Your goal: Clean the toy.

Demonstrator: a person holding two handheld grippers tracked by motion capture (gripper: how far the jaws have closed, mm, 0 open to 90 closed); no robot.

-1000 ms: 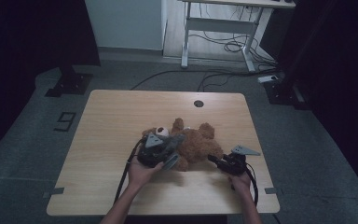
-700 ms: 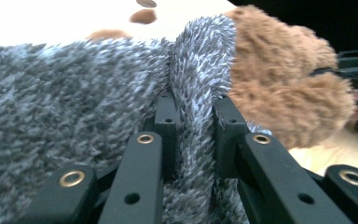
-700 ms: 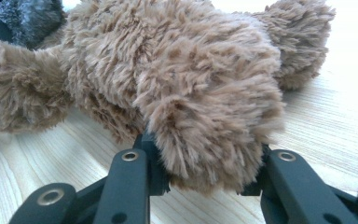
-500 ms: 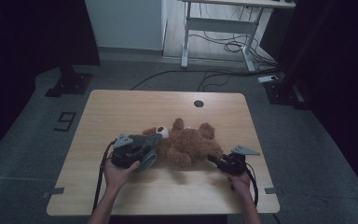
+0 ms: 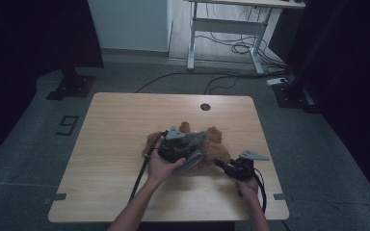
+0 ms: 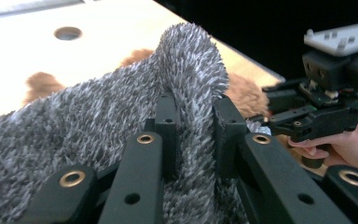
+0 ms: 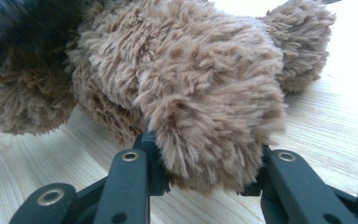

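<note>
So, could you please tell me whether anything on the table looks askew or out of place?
Nothing looks spilled or damaged. The brown teddy bear lies sprawled on the wooden table. The left claw pinches a fold of grey fuzzy cloth bunched over the bear, and the right claw grips one plush limb.

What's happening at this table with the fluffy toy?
A person is working on a brown plush toy lying on the wooden table. The left hand-held gripper is shut on a grey fuzzy cloth, held over the toy. The right hand-held gripper is clamped on one plush limb.
</note>
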